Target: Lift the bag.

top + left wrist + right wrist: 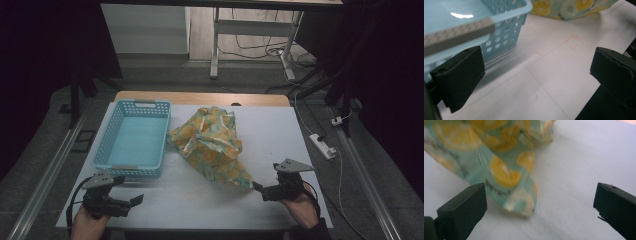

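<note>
The lemon-print cloth (212, 145) lies crumpled in the middle of the white tabletop (280, 135), just beside the right wall of the blue basket (132, 137); its long axis runs on a slant, from a bunched top near the basket's far end down to a pointed corner at the near right; that corner is the part that matters, since it ends just short of the right tongs (260, 188), which point straight at it from the right; seen along the right tongs (540, 202) in the right gripper view, the corner of the cloth (506, 170) sits low between the two jaws and a little toward the left one, not yet touched, with the jaws standing wide apart; the left tongs (135, 201) rest near the front edge of the tabletop, below the basket's near wall and well apart from the cloth, also spread wide with nothing between them in the left gripper view (534, 75); so the right hand is plainly the nearer, and a short push forward along the tabletop should bring that corner into its bite.
</note>
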`<state>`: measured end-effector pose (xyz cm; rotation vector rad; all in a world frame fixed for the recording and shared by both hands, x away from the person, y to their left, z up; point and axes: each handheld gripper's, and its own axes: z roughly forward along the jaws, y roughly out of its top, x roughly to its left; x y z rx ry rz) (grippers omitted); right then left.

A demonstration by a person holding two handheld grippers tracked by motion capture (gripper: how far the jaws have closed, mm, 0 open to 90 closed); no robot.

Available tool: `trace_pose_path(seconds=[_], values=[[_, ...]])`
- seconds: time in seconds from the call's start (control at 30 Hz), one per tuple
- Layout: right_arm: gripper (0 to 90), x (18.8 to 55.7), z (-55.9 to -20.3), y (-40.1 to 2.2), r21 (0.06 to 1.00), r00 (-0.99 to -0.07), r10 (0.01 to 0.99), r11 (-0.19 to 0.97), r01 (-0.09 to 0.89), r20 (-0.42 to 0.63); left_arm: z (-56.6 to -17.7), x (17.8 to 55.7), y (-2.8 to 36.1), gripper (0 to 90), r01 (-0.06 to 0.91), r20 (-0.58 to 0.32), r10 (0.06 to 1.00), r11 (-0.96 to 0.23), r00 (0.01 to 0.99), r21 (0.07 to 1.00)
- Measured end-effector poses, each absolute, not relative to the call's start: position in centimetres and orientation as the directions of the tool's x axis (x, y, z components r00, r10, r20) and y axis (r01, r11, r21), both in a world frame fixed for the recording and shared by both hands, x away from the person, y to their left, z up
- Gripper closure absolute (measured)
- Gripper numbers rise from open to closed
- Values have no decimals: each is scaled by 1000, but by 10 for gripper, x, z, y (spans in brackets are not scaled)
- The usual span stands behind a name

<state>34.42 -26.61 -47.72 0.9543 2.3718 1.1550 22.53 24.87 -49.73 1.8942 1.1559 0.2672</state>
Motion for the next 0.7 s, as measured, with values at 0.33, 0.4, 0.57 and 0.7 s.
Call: trace_pose_path(seconds=[0.33, 0.4, 0.57, 0.7], values=[[0, 328, -493, -286, 751, -691, 723, 442, 490, 26, -517, 213, 264, 0, 663, -211, 854, -192, 476, 723], [0, 325, -496, -289, 739, -684, 729, 446, 504, 27, -519, 211, 266, 0, 674, -199, 863, -198, 464, 712], [0, 319, -502, -294, 709, -673, 739, 460, 535, 28, -521, 211, 269, 0, 695, -207, 872, -189, 444, 694], [0, 320, -503, -295, 698, -668, 744, 460, 549, 36, -522, 215, 267, 0, 710, -209, 872, -198, 442, 676]])
